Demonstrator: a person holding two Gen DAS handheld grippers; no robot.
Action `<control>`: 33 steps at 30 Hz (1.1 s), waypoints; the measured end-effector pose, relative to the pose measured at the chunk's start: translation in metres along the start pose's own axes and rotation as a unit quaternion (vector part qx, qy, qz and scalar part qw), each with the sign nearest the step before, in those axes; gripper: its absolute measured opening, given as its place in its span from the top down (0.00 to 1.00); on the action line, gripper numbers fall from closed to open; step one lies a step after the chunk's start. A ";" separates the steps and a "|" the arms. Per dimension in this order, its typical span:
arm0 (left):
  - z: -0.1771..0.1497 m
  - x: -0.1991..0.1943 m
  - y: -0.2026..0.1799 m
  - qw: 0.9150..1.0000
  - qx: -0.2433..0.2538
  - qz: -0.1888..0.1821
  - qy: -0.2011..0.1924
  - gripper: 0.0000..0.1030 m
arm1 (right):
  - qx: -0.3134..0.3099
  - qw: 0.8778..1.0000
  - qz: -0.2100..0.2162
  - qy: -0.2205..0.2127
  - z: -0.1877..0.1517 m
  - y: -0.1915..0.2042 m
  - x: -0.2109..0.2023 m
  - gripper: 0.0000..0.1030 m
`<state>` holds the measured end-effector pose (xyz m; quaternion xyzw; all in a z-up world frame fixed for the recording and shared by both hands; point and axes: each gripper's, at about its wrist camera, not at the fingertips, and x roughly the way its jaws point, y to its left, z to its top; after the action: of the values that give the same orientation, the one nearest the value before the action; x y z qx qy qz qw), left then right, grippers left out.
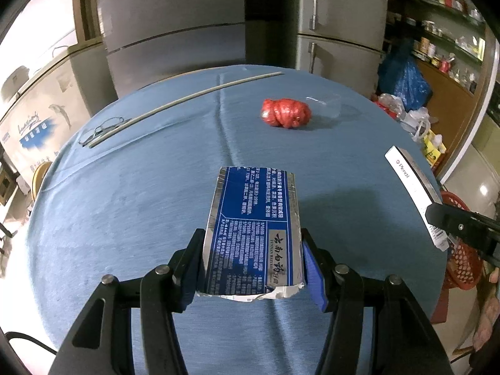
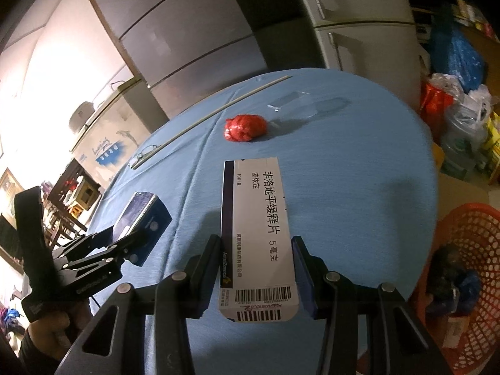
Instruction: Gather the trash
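My left gripper (image 1: pixel 251 256) is shut on a blue and silver carton (image 1: pixel 253 228) and holds it above the round blue table (image 1: pixel 125 206). My right gripper (image 2: pixel 256 262) is shut on a white medicine box (image 2: pixel 256 234) over the table's right side. Each gripper shows in the other view: the right one with its white box (image 1: pixel 412 193), the left one with its blue carton (image 2: pixel 140 218). A crumpled red plastic bag (image 1: pixel 286 113) lies farther back on the table, also in the right wrist view (image 2: pixel 245 128). An orange mesh basket (image 2: pixel 478 250) stands on the floor at the right.
A long thin stick (image 1: pixel 187 100) and a pair of glasses (image 1: pixel 100 131) lie at the table's far left. A clear plastic wrapper (image 2: pixel 306 103) lies behind the red bag. Grey refrigerators (image 1: pixel 175 31) stand behind the table. Bags and shelves (image 1: pixel 437 62) crowd the right side.
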<state>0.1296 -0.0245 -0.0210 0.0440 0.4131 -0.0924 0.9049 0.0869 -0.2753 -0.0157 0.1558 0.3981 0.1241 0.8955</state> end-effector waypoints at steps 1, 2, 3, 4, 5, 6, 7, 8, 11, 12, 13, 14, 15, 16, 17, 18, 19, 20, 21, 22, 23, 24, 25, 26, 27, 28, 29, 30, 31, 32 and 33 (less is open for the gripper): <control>0.001 0.000 -0.003 1.000 0.003 -0.001 0.000 0.43 | 0.004 1.000 -0.002 -0.001 -0.001 -0.004 -0.002 0.53; 0.001 0.000 -0.006 1.000 0.005 -0.003 0.000 0.43 | 0.009 1.000 -0.004 -0.003 -0.003 -0.008 -0.005 0.53; 0.002 0.000 -0.009 1.000 0.009 -0.004 0.001 0.43 | 0.013 1.000 -0.006 -0.004 -0.004 -0.012 -0.007 0.53; 0.002 0.000 -0.013 1.000 0.012 -0.005 0.001 0.43 | 0.017 1.000 -0.008 -0.005 -0.005 -0.017 -0.010 0.53; 0.002 0.001 -0.015 1.000 0.014 -0.006 0.002 0.43 | 0.022 1.000 -0.010 -0.006 -0.006 -0.021 -0.012 0.53; 0.002 0.001 -0.018 1.000 0.017 -0.008 0.003 0.43 | 0.025 1.000 -0.011 -0.008 -0.006 -0.022 -0.014 0.53; 0.003 0.001 -0.021 1.000 0.019 -0.009 0.003 0.43 | 0.030 0.999 -0.013 -0.011 -0.007 -0.027 -0.018 0.53; 0.003 0.001 -0.025 1.000 0.022 -0.010 0.003 0.43 | 0.034 0.999 -0.015 -0.014 -0.008 -0.030 -0.021 0.53; 0.004 0.000 -0.034 0.999 0.030 -0.014 0.003 0.43 | 0.044 0.999 -0.022 -0.022 -0.009 -0.042 -0.030 0.53; 0.005 0.000 -0.037 0.999 0.033 -0.015 0.004 0.43 | 0.048 0.998 -0.024 -0.024 -0.009 -0.045 -0.033 0.53; 0.006 0.000 -0.040 0.999 0.036 -0.016 0.004 0.43 | 0.051 0.998 -0.026 -0.027 -0.009 -0.049 -0.036 0.53; 0.006 0.000 -0.042 0.999 0.038 -0.017 0.004 0.43 | 0.055 0.998 -0.028 -0.029 -0.009 -0.052 -0.039 0.53; 0.007 0.000 -0.045 0.999 0.040 -0.018 0.003 0.43 | 0.057 0.997 -0.030 -0.031 -0.009 -0.054 -0.041 0.53; 0.007 0.000 -0.047 0.999 0.042 -0.020 0.004 0.43 | 0.060 0.997 -0.033 -0.033 -0.009 -0.058 -0.044 0.53; 0.008 0.000 -0.050 0.999 0.045 -0.021 0.004 0.43 | 0.062 0.997 -0.036 -0.035 -0.010 -0.061 -0.046 0.53; 0.008 0.000 -0.052 0.999 0.046 -0.022 0.004 0.43 | 0.065 0.997 -0.038 -0.036 -0.010 -0.065 -0.049 0.53; 0.008 0.001 -0.054 0.999 0.048 -0.024 0.005 0.43 | 0.067 0.996 -0.040 -0.037 -0.011 -0.067 -0.051 0.53; 0.008 0.001 -0.056 0.998 0.050 -0.025 0.005 0.43 | 0.069 0.996 -0.042 -0.038 -0.012 -0.069 -0.053 0.53; 0.008 0.001 -0.058 0.998 0.051 -0.026 0.006 0.43 | 0.070 0.996 -0.044 -0.039 -0.013 -0.071 -0.055 0.53; 0.008 0.001 -0.060 0.998 0.053 -0.028 0.007 0.43 | 0.072 0.996 -0.046 -0.040 -0.014 -0.073 -0.057 0.53; 0.009 0.002 -0.061 0.998 0.054 -0.029 0.007 0.43 | 0.073 0.995 -0.048 -0.040 -0.015 -0.075 -0.058 0.53; 0.009 0.002 -0.062 0.998 0.055 -0.031 0.007 0.43 | 0.075 0.995 -0.049 -0.041 -0.016 -0.077 -0.059 0.53; 0.009 0.003 -0.065 0.998 0.057 -0.033 0.007 0.43 | 0.079 0.995 -0.051 -0.041 -0.017 -0.079 -0.060 0.53; 0.010 0.003 -0.067 0.998 0.059 -0.034 0.007 0.43 | 0.082 0.994 -0.052 -0.042 -0.018 -0.081 -0.061 0.53; 0.010 0.003 -0.070 0.997 0.062 -0.036 0.008 0.43 | 0.085 0.994 -0.054 -0.043 -0.019 -0.084 -0.062 0.53; 0.010 0.004 -0.072 0.997 0.064 -0.039 0.008 0.43 | 0.088 0.994 -0.056 -0.045 -0.020 -0.086 -0.064 0.53; 0.011 0.004 -0.075 0.997 0.066 -0.041 0.008 0.43 | 0.090 0.993 -0.058 -0.046 -0.021 -0.088 -0.065 0.53; 0.011 0.004 -0.078 0.997 0.068 -0.043 0.009 0.43 | 0.092 0.993 -0.060 -0.047 -0.022 -0.091 -0.067 0.53; 0.011 0.004 -0.082 0.996 0.071 -0.046 0.009 0.43 | 0.095 0.992 -0.064 -0.049 -0.024 -0.093 -0.069 0.53; 0.011 0.004 -0.085 0.996 0.074 -0.048 0.009 0.43 | 0.099 0.992 -0.067 -0.050 -0.025 -0.096 -0.070 0.53; 0.011 0.005 -0.089 0.996 0.077 -0.050 0.010 0.43 | 0.103 0.991 -0.070 -0.051 -0.026 -0.100 -0.072 0.53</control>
<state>0.1229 -0.1136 -0.0176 0.0935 0.4152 -0.1690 0.8890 0.0299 -0.3874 -0.0216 0.2248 0.3727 0.0115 0.9002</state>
